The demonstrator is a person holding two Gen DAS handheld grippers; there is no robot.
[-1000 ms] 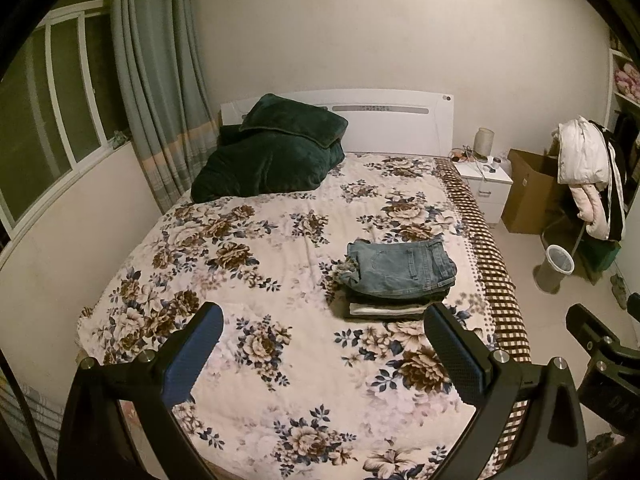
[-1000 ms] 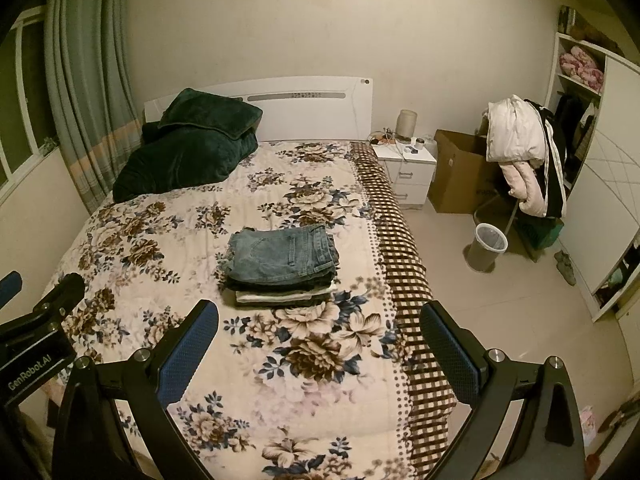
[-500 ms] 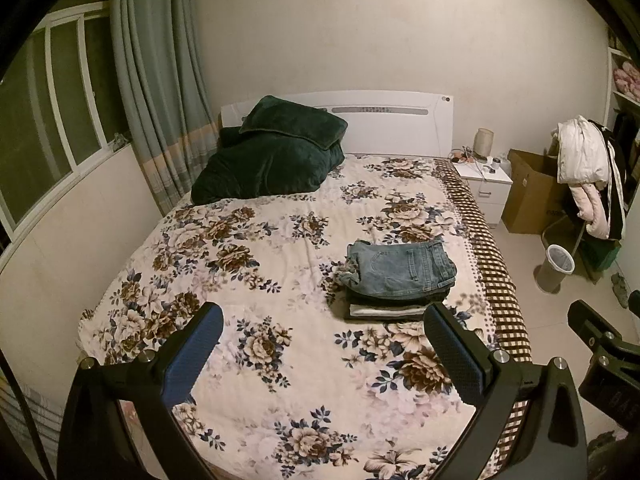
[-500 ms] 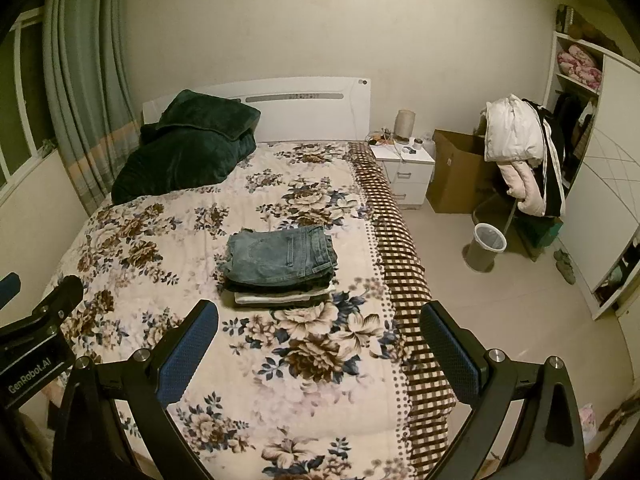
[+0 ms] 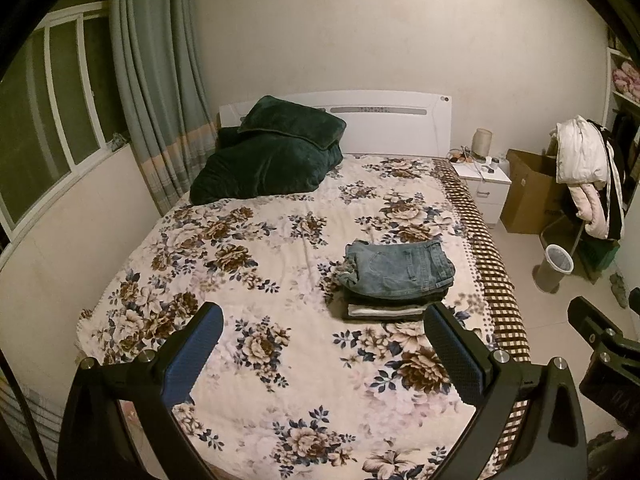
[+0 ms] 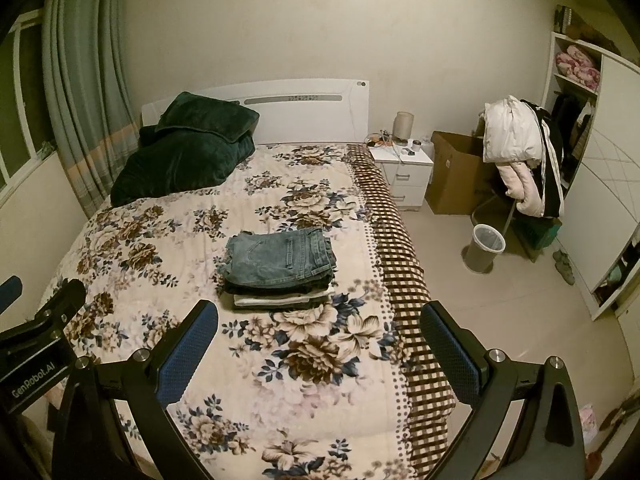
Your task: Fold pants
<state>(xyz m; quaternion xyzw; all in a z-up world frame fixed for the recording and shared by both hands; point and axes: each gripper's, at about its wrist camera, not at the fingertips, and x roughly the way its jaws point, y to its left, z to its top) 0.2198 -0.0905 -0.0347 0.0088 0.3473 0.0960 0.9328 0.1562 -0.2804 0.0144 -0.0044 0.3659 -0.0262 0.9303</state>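
A folded pair of blue jeans (image 5: pixel 400 268) lies on top of a small stack of folded clothes on the floral bedspread (image 5: pixel 280 264), toward the bed's right side. It also shows in the right wrist view (image 6: pixel 280 258). My left gripper (image 5: pixel 322 354) is open and empty, held above the foot of the bed, short of the stack. My right gripper (image 6: pixel 318 350) is open and empty, also held back over the foot of the bed. Neither touches the clothes.
Dark green pillows (image 5: pixel 272 156) lie at the headboard. A white nightstand (image 6: pixel 404 172), a cardboard box (image 6: pixel 456 176), a grey bin (image 6: pixel 484 248) and a chair piled with coats (image 6: pixel 520 152) stand right of the bed. A curtain and window are on the left.
Both grippers have drifted back very slightly from the bed; the folded stack has not moved and both stay open.
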